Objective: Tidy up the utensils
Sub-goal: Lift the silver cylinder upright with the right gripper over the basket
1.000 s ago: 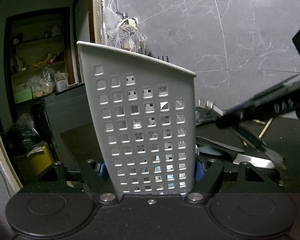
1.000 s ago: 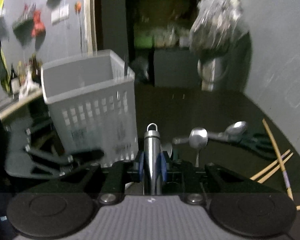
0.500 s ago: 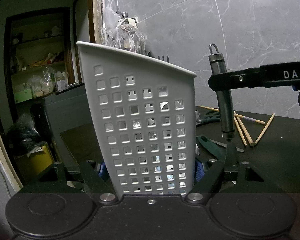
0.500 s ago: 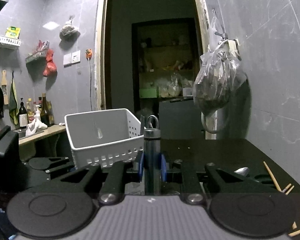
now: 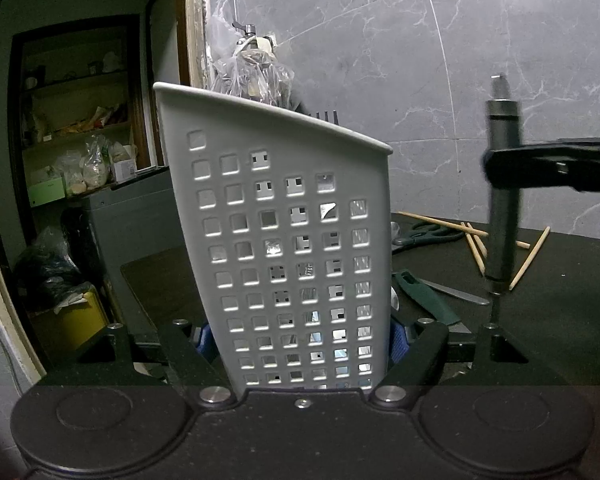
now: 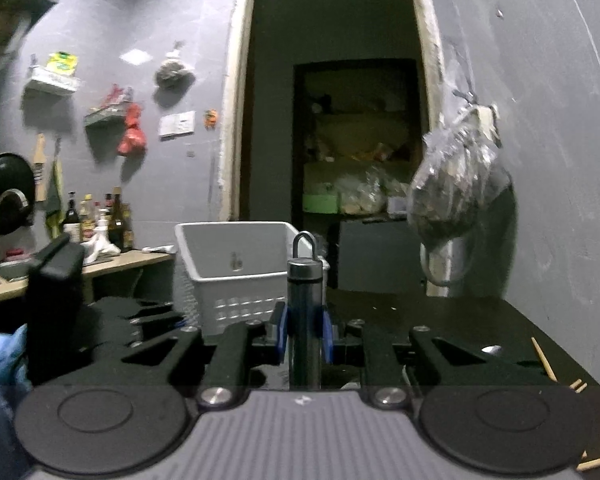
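Observation:
My left gripper (image 5: 296,336) is shut on the lower part of a white perforated basket (image 5: 292,264), which stands upright and fills the middle of the left wrist view. Fork tines (image 5: 324,117) poke above its rim. My right gripper (image 6: 305,334) is shut on a dark metal utensil handle (image 6: 305,300) with a hanging ring on top, held upright. In the left wrist view that handle (image 5: 500,200) hangs to the right of the basket, above the black table, clamped by the right gripper (image 5: 552,172). The basket (image 6: 236,272) appears ahead-left in the right wrist view.
On the black table (image 5: 560,288) lie wooden chopsticks (image 5: 476,240), green-handled scissors (image 5: 428,234) and a green-handled knife (image 5: 424,292). A full plastic bag (image 6: 456,188) hangs on the grey wall by the doorway. A counter with bottles (image 6: 96,216) is at far left.
The right gripper lifted the utensil off the table, turned it upright and carried it rightward in the left wrist view. The basket and left gripper stayed put.

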Demonstrator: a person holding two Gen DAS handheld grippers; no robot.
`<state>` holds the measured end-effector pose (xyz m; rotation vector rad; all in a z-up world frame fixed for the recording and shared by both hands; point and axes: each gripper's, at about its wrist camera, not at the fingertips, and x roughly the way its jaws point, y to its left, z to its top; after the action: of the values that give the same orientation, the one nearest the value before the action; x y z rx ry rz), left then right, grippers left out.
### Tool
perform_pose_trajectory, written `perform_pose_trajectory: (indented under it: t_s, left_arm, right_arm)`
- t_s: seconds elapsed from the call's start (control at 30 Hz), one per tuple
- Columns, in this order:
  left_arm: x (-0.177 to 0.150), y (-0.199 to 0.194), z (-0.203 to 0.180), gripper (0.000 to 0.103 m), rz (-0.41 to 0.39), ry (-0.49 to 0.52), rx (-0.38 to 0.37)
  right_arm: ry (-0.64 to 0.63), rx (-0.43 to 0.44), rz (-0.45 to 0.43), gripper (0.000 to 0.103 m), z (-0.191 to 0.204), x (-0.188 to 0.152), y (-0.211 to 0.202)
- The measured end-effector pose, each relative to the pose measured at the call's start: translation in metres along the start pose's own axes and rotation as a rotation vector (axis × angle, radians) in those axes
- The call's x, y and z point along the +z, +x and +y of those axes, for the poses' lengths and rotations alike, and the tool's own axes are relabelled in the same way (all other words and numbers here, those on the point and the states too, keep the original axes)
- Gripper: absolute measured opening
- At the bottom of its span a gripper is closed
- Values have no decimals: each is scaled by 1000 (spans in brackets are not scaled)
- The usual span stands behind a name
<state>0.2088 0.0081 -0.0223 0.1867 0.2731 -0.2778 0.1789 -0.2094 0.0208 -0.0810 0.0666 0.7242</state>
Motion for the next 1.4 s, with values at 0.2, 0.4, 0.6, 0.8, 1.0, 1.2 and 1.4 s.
perform_pose_trajectory:
  t_s: [0.2,0.4,0.6,0.8,1.0,1.2,1.4]
  left_arm:
    - [1,-1,0,77,0,2,3]
    - [0,0,-1,77,1,2,3]
    - [0,0,-1,77,0,2,2]
    - [0,0,-1,77,0,2,3]
    - [0,0,-1,77,1,2,3]
    - [0,0,-1,77,1,3,3]
    - [0,0,-1,77,0,3,2]
  right_arm:
    - [-51,9,-17,20,11,-6,-19]
    - [-35,-7,-22,20,12,-5,-22]
    - [15,-50,-50,20,3,3,-20]
    - [39,-109,-96,20,-2,14,-18]
    - [19,-113,-223,20,-10,55,-15]
    - [-17,-75,-286,20,-12,95,0]
    - [-2,21,-340,20,-10,120,25]
